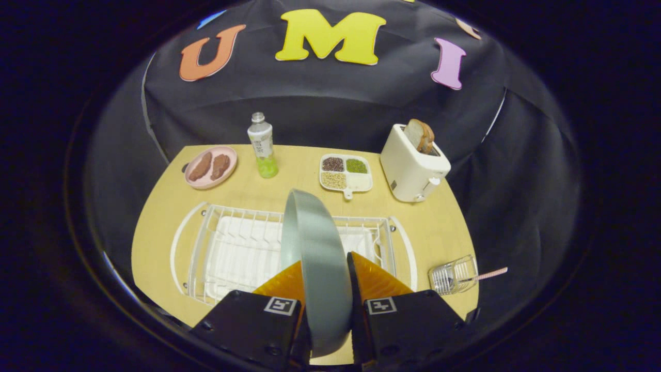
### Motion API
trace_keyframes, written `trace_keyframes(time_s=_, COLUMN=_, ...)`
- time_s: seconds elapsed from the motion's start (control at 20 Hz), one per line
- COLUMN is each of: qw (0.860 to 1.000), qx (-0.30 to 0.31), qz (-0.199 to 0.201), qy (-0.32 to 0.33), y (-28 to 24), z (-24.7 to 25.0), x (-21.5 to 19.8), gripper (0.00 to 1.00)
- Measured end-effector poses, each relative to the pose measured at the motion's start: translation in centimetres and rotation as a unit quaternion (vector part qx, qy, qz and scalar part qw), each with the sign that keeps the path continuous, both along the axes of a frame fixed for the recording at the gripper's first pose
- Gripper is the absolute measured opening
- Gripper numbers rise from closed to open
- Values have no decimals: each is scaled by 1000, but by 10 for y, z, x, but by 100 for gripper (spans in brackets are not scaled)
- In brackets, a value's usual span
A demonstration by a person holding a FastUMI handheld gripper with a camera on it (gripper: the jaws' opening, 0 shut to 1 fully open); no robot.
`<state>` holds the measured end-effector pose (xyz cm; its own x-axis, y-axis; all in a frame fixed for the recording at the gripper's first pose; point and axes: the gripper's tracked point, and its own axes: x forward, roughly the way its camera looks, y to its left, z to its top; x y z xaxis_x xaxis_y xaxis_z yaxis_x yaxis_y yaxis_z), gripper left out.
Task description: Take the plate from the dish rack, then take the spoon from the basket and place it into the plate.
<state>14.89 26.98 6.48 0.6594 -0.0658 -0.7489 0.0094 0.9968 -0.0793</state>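
Wooden table (444,227) before the booth's dark cloth wall. Along the far edge, left to right: a pink plate (210,166) bearing two brown patties, a clear bottle (262,145) with green liquid at its base, a white four-part tray (345,173) holding dark, green and pale grains in three wells and a white filling in the fourth, and a cream toaster (413,165) with bread slices standing up out of its slot. At centre, a white wire dish rack (237,248) on a white drip tray spans most of the table's width. The gripper (326,279) points forward over the near right part of the rack; its two fingers are closed on the grey plate (315,248), one on each face, holding it on edge and upright, its rim rising above the rack's wires. To the right of the rack, near the table's right edge, a small clear basket (453,275) holds the spoon (488,274), whose pink handle juts out to the right.
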Motion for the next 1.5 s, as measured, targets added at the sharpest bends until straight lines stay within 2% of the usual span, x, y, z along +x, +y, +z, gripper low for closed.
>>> trace_keyframes(time_s=0.3, qw=994, qx=106, qz=16, qy=-11, y=-18, z=-7, x=-78, gripper=35)
trace_keyframes(time_s=0.65, qw=992, qx=123, qz=24, qy=-22, y=-50, z=-59, x=-148, gripper=36)
trace_keyframes(time_s=0.75, qw=989, qx=144, qz=11, qy=-12, y=-60, z=-84, x=-159, gripper=35)
trace_keyframes(time_s=1.0, qw=970, qx=239, qz=3, qy=40, y=-55, z=-134, x=-182, gripper=35)
trace_keyframes(time_s=1.3, qw=963, qx=263, qz=-14, qy=66, y=-51, z=-166, x=-181, gripper=35)
trace_keyframes(time_s=1.5, qw=954, qx=288, qz=-11, qy=80, y=-49, z=-181, x=-180, gripper=38)
